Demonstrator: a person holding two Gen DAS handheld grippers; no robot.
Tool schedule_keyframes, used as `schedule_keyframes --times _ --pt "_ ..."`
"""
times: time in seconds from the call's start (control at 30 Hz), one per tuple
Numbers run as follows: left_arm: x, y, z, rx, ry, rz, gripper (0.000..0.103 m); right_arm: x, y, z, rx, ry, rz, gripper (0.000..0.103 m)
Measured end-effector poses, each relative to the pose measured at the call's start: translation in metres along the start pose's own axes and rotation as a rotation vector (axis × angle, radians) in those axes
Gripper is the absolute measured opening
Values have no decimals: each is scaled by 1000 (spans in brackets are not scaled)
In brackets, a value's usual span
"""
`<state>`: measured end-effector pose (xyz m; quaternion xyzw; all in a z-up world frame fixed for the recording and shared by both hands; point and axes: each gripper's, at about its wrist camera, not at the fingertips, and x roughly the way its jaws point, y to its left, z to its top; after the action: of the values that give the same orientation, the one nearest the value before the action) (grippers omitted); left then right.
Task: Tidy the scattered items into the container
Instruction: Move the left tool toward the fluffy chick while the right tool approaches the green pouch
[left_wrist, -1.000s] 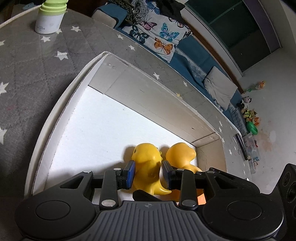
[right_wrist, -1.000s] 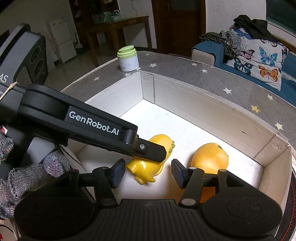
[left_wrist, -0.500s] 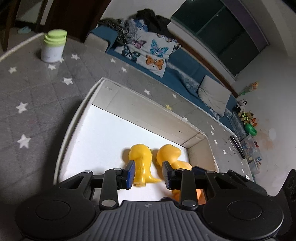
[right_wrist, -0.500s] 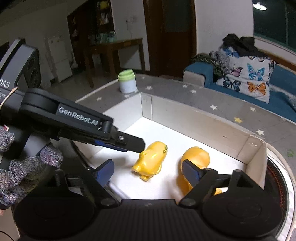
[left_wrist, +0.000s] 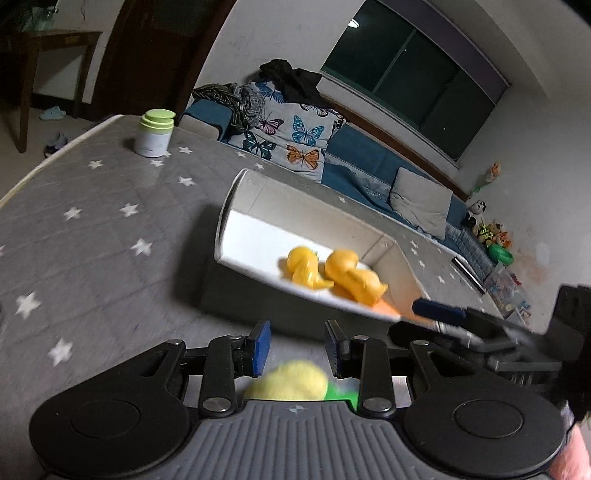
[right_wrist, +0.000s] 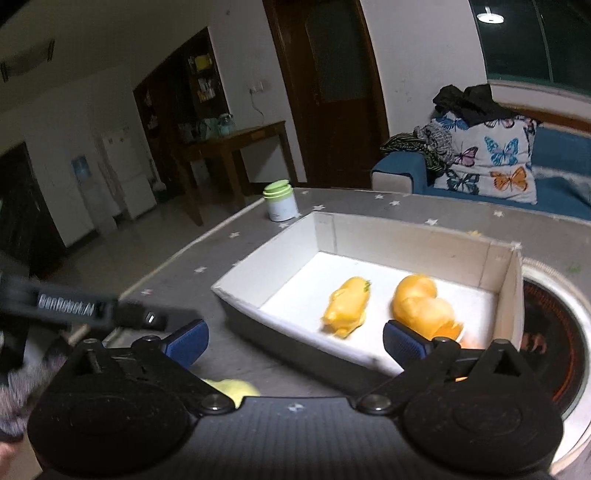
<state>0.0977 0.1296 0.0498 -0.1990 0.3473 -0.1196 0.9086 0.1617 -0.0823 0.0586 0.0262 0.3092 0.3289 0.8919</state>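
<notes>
Hovering my open, empty left gripper (left_wrist: 297, 347) over the pale yellow toy (left_wrist: 286, 382), at six o'clock beneath its jaws, right gripper (right_wrist: 295, 339) wide open beside it.

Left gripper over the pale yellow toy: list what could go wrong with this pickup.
1. The left gripper is open above the blurred pale yellow toy, which sits back by the gripper body; closing now might miss or pinch only an edge.
2. The right gripper hangs close alongside; the two could bump.
3. The box wall is near; a low carry might clip it.
</notes>
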Motion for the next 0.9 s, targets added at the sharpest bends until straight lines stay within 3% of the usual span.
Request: schedule_keyframes --times 0.17,0.4,0.77,0.9 --pt "-21 -3 -26 40 -22 14 35 -5 4 -10 63 1 56 103" --pt "-15 -26 -53 225 -7 96 35 4 13 -19 118 42 119 103" --pt "-4 -42 -60 420 -11 143 35 29 20 -22 193 94 148 103" --pt "6 -47 -64 484 32 145 35 35 24 -22 206 109 148 103"
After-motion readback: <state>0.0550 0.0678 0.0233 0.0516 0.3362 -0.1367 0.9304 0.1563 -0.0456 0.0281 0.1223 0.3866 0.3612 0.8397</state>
